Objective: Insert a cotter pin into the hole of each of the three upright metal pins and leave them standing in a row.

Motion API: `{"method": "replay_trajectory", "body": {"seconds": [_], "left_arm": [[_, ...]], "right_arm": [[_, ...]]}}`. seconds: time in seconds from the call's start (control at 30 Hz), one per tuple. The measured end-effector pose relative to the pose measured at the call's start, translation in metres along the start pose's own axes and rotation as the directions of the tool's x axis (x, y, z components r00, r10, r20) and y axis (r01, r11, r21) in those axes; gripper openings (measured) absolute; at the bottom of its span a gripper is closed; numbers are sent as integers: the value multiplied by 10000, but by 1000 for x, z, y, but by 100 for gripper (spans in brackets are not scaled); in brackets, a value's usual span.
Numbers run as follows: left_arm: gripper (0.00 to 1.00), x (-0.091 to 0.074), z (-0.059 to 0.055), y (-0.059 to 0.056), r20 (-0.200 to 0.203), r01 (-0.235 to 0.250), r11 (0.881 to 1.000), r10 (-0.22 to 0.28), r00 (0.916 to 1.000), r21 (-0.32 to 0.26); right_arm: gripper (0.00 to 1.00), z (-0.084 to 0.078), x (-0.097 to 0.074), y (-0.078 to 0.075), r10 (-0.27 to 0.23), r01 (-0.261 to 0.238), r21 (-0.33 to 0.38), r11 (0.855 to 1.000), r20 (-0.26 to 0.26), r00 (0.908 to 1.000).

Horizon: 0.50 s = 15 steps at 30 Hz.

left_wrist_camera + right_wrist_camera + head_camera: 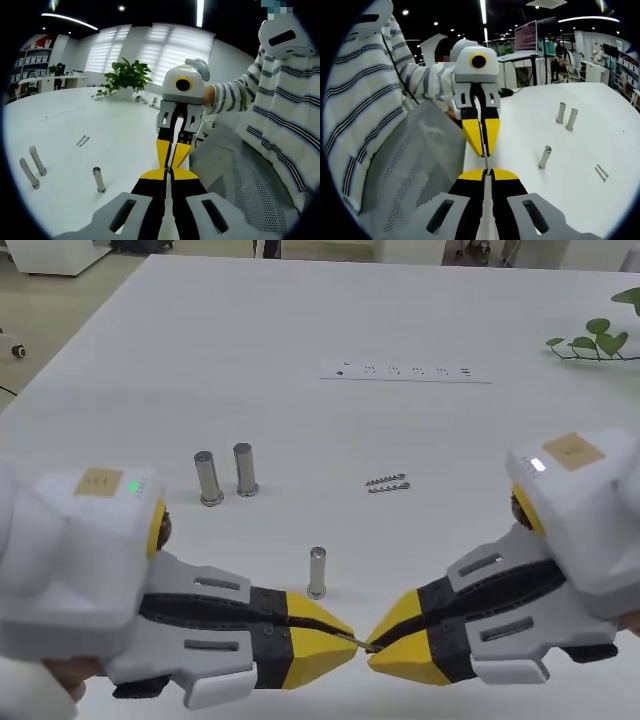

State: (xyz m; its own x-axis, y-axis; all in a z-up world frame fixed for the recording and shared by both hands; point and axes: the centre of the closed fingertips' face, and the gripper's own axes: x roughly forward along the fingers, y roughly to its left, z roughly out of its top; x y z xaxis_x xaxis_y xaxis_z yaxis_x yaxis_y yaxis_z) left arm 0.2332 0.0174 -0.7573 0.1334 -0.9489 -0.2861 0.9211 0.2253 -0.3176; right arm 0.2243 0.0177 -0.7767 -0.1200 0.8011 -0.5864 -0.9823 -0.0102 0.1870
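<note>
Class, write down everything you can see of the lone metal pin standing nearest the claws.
The pin is a short, silvery, shiny metal cylinder with a slightly wider foot. It stands upright and alone on the white table, touching nothing else, apart from the other two pins. Nothing is pushed through it.

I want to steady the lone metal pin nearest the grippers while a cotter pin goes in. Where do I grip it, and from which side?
Grip the lone metal pin low on its shaft, from the left gripper's side, once that releases the cotter pin. It stands upright on bare table, so that side is open and the top stays free. Its hole is too small to see.
</note>
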Motion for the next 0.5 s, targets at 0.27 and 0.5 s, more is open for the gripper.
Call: {"method": "replay_trajectory", "body": {"seconds": [0.27, 0.5], "left_arm": [[0, 1, -2, 6, 144, -322, 9982, 330, 9994, -499], [0, 2, -1, 8, 345, -448, 9939, 485, 9982, -1009]], "right_arm": [[6, -1, -1, -8, -528, 517, -487, 9975, -219, 9984], [6, -1, -4, -11, -772, 742, -866, 9935, -319, 9965]]}}
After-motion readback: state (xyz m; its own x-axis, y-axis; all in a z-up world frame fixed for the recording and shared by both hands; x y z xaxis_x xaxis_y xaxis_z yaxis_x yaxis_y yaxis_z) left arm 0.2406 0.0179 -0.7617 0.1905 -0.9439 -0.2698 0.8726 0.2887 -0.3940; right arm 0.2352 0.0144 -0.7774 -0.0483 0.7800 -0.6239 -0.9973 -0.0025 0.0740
